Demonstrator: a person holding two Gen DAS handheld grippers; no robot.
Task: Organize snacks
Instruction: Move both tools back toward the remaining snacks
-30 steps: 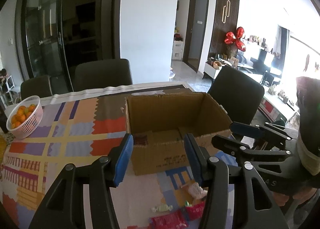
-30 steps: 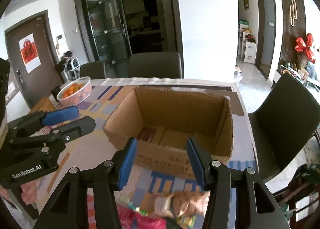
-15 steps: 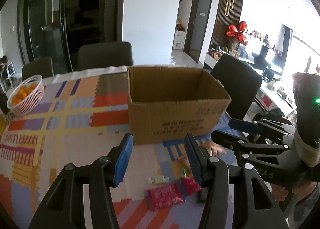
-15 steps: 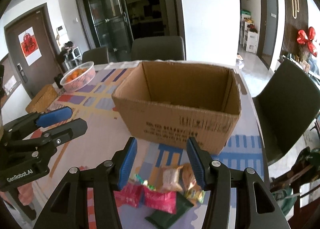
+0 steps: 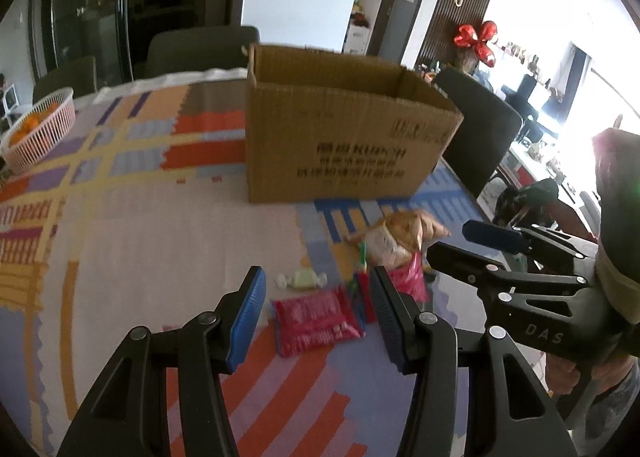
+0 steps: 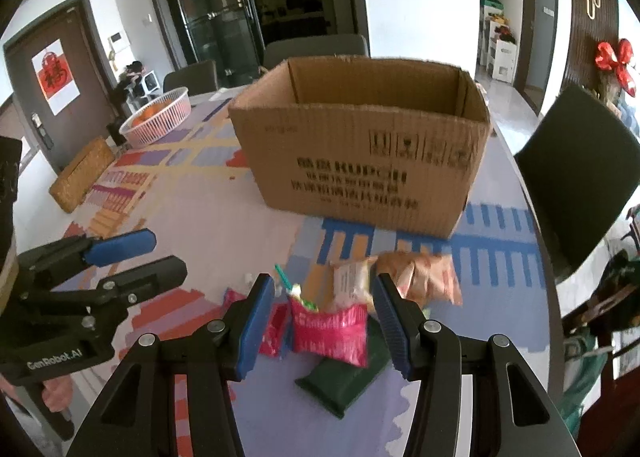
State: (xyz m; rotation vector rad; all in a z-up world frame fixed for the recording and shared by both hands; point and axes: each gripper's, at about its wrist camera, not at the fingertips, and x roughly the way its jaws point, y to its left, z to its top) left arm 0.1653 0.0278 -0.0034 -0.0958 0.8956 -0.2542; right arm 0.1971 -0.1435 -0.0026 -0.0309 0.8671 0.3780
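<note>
both grippers have dropped toward the snack pile beside the cardboard box (image 6: 360, 153). the red packet (image 5: 316, 319) lies flat on the tabletop (image 5: 160, 225), long axis crosswise, framed by the left gripper (image 5: 316, 315), fingers released. the right gripper (image 6: 324, 321), angled down, is opening over the pink packet (image 6: 332, 331), not touching it.

Basket of oranges (image 6: 158, 117), woven box (image 6: 82, 175), chair (image 6: 576, 177)

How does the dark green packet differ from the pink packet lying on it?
1. The dark green packet is plain and dark; the pink packet is bright with pale print.
2. The green one lies flat on the tablecloth; the pink one rests partly on top of it, tilted.
3. The green one looks the longer.
Shared: both are sealed snack packs outside the cardboard box, ahead of the right tongs.
</note>
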